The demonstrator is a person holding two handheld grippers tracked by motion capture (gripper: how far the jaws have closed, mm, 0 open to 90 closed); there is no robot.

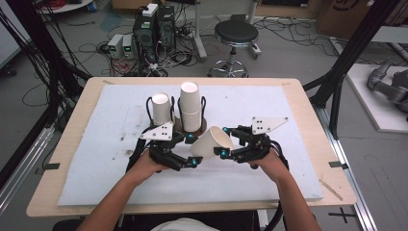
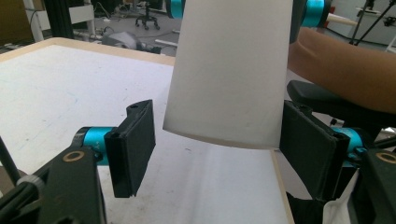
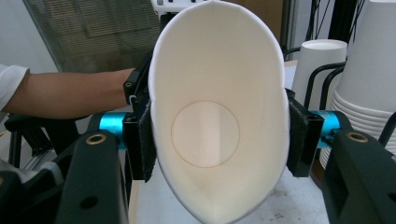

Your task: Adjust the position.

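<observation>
1. The right gripper (image 3: 217,135) clamps the cup (image 1: 213,142) by its rim, squeezing it oval, mouth toward its camera.
2. The left gripper (image 2: 217,149) has its jaws apart around the cup's base, which touches one pad.
3. The stack (image 1: 190,106) waits at 11 o'clock on the bench (image 1: 96,144).

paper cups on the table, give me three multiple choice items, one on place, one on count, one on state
1. Where is the tilted paper cup?
A. between the two grippers
B. on the stool
C. on the floor

2. How many separate cup stacks or cups stand in the black wire holder?
A. two
B. five
C. none

3. What is the right gripper doing?
A. squeezing the cup's rim oval
B. hanging open over bare table
C. holding a spoon

Answers: 1 A, the high view shows it between the left gripper and the right one. 2 A, a single cup and a taller stack. 3 A, its fingers press both sides.
</observation>
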